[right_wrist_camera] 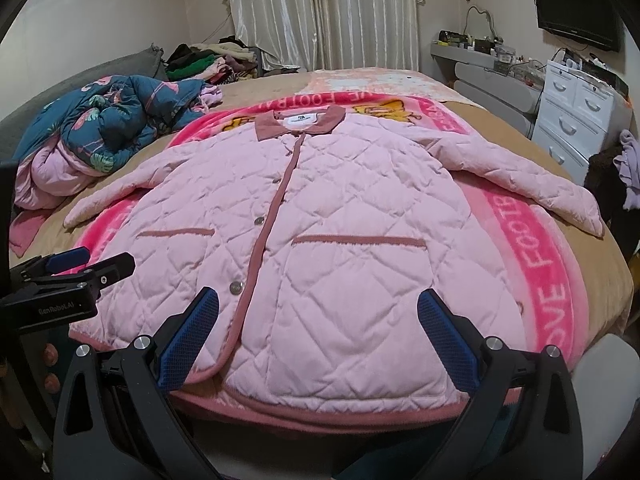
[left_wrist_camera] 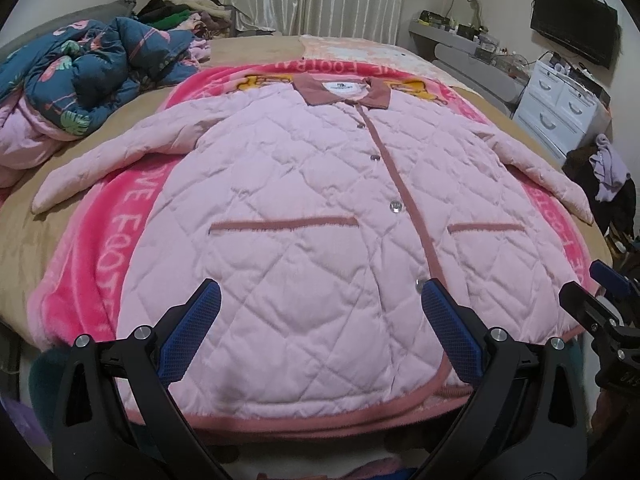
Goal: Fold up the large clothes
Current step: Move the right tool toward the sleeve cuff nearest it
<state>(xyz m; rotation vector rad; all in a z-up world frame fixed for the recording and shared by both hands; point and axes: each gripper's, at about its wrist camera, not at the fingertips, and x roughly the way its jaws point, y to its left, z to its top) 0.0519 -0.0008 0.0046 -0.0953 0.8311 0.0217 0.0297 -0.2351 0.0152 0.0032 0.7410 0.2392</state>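
Observation:
A pale pink quilted jacket (left_wrist_camera: 304, 208) (right_wrist_camera: 320, 216) lies flat and buttoned on the bed, collar far, hem toward me, both sleeves spread out to the sides. My left gripper (left_wrist_camera: 320, 292) hovers open above the hem's left half, nothing between its blue pads. My right gripper (right_wrist_camera: 318, 298) hovers open above the hem's right half, also holding nothing. The right gripper (left_wrist_camera: 600, 284) shows at the right edge of the left wrist view, and the left gripper (right_wrist_camera: 80, 264) at the left edge of the right wrist view.
A bright pink blanket (left_wrist_camera: 100, 256) (right_wrist_camera: 552, 248) with white lettering lies under the jacket on the tan bed (left_wrist_camera: 24, 248). A bunched blue floral quilt (left_wrist_camera: 92, 72) and a clothes pile (left_wrist_camera: 180, 16) sit far left. White drawers (right_wrist_camera: 576, 116) and a wall screen (right_wrist_camera: 576, 4) stand at right.

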